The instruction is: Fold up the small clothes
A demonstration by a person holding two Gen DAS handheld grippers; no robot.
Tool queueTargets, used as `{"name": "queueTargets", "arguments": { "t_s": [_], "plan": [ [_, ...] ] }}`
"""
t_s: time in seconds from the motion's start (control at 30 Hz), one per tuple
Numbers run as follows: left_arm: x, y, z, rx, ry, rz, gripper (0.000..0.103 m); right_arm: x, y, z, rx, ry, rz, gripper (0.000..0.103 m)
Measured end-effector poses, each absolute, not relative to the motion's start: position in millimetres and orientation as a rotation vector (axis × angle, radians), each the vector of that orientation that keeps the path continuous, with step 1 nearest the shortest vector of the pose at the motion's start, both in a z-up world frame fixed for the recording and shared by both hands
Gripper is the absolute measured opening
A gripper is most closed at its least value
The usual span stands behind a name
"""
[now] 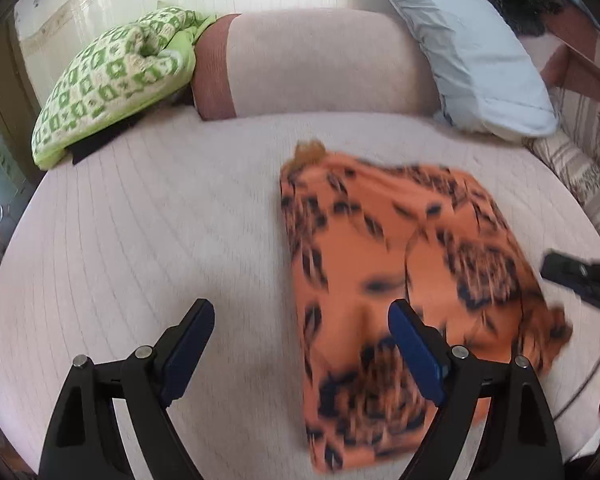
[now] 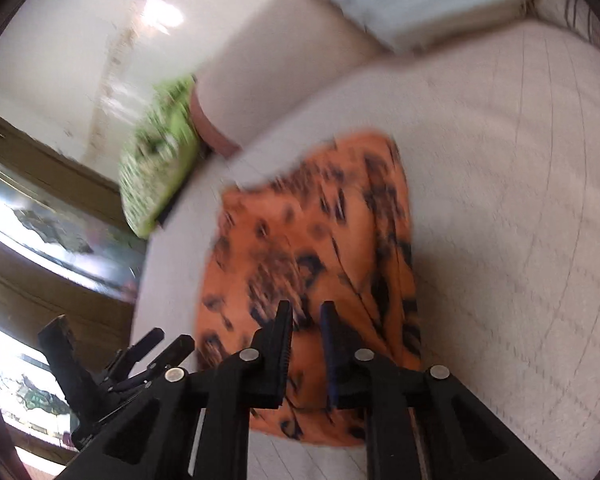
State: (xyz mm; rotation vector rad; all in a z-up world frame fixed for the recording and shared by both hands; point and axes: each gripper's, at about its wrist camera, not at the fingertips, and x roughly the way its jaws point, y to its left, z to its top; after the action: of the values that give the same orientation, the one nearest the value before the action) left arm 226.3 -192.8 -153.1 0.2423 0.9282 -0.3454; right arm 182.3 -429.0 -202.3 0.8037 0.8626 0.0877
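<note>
We see an orange garment (image 1: 384,264) with dark leopard-like spots lying folded and flat on the pale quilted mattress (image 1: 148,232); everything below is placed relative to that garment. Our left gripper (image 1: 300,344) hangs over its near left edge, jaws spread wide, nothing between the blue pads (image 1: 416,356); one finger sits over bare mattress, the other over the cloth, and whether it touches we cannot tell. Our right gripper (image 2: 306,344) is above the garment's near end, its jaws narrowed to a slim gap. No cloth is visibly pinched there, though motion blur leaves us unsure. In the left wrist view the right gripper's black body pokes in just past the garment's right edge. Beyond the garment's far left sits a green-and-white patterned cushion (image 1: 112,80), with a beige bolster (image 1: 320,64) directly beyond and a light blue pillow (image 1: 472,48) off to the far right.
</note>
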Motion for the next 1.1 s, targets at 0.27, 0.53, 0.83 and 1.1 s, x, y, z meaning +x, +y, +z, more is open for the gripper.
{"name": "queueTargets", "arguments": {
  "t_s": [0.27, 0.53, 0.83, 1.1],
  "plan": [
    [318.2, -255.0, -172.7, 0.305, 1.000, -0.299, 0.089, 194.4, -420.2, -219.0, 0.862, 0.927, 0.117, 0.019],
    [389.3, -269.2, -223.7, 0.207, 1.152, -0.194, 0.094, 200.9, -428.2, -239.5, 0.904, 0.979, 0.105, 0.017],
    [327.1, -214.4, -168.7, 0.111, 1.022, -0.331, 0.094, 207.2, -436.9, -212.5, 0.843, 0.831, 0.106, 0.019],
    [229.2, -189.5, -201.4, 0.286, 1.018, -0.348, 0.096, 267.0, -440.8, -218.4, 0.817, 0.894, 0.090, 0.023]
  ]
}}
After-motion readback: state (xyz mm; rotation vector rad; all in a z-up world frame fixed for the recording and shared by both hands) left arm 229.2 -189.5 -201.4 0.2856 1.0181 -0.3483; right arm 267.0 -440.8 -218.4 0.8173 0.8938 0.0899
